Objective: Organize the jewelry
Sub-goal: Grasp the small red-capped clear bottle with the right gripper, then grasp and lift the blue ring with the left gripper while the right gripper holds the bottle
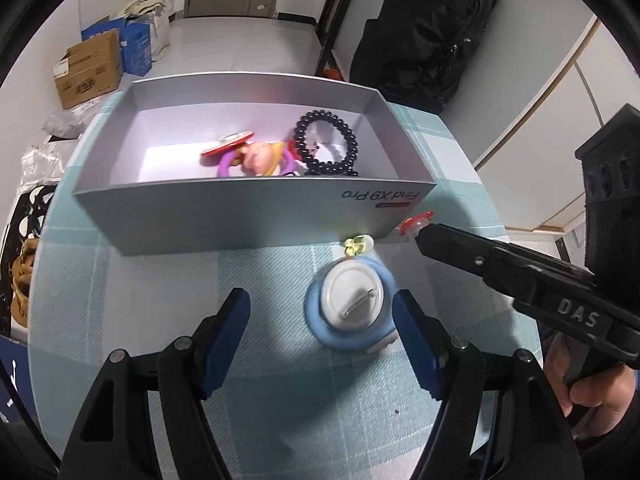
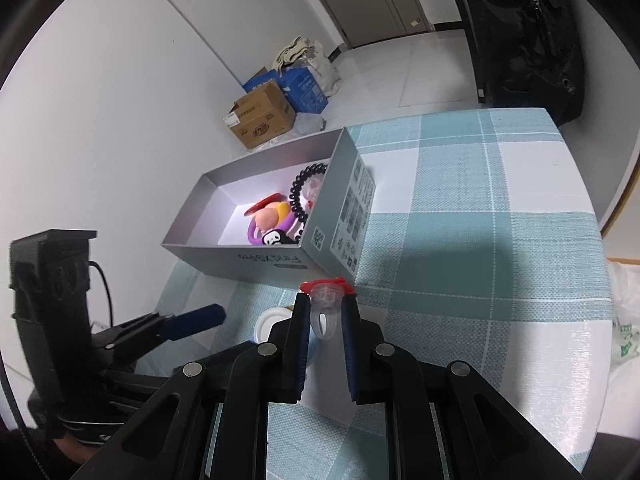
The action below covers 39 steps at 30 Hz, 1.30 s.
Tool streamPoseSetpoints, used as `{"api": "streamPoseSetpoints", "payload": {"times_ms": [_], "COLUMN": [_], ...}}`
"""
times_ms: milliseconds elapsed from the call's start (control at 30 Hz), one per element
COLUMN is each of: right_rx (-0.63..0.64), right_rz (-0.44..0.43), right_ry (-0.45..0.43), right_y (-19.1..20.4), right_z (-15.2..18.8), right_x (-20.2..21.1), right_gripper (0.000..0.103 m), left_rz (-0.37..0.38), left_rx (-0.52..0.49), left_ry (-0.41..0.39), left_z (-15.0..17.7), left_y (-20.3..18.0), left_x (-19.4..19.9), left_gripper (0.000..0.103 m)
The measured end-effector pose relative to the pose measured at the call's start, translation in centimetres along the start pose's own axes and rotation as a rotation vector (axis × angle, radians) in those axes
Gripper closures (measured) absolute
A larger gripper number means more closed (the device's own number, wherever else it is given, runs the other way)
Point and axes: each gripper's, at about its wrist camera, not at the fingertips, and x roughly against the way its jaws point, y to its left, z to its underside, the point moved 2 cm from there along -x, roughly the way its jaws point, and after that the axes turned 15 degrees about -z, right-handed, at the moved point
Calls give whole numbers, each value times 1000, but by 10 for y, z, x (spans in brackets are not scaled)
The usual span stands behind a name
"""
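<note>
A grey open box (image 1: pixel 248 216) stands on the checked tablecloth and holds a black bead bracelet (image 1: pixel 325 142), a purple ring and a pink figure (image 1: pixel 260 158). The box also shows in the right wrist view (image 2: pixel 280 264). My right gripper (image 2: pixel 326 300) is shut on a clear toy ring with a red top (image 2: pixel 325 300), held just in front of the box; it shows in the left wrist view (image 1: pixel 414 226). My left gripper (image 1: pixel 320 312) is open around a white button badge on a blue disc (image 1: pixel 352 306). A small yellow flower piece (image 1: pixel 357 245) lies by the box.
The table (image 2: pixel 500 240) has a teal and white checked cloth. A black backpack (image 1: pixel 432 28) hangs beyond the table's far right. Cardboard and blue boxes (image 1: pixel 90 66) stand on the floor at the back left.
</note>
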Motion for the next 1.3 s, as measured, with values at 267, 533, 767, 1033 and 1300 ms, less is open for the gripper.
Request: {"api": "streamPoseSetpoints", "payload": {"times_ms": [267,533,767,1033,1300], "right_rx": [-22,-29,-38,-44,-70], "right_rz": [-9,-11,-6,-11,-20], "right_ry": [-23,-22,-30,-44,-49], "right_y": [-4,-5,-8,-8,-10], "right_z": [-1,-3,-4,-6,-3], "right_x": [9,7,9,12,15], "right_gripper": [89,89,88,88,88], "left_rz": [-61,-51,-38,-46,28], "left_rx": [-57,-143,-160,-129,18], "left_ry": [-8,-46,-68,-91,28], "left_z": [-5,0,2,3,4], "left_y": [-2,-12,-12,-5,13], "left_x": [-9,1,9,15,3], "left_gripper": [37,86,98,102,83]}}
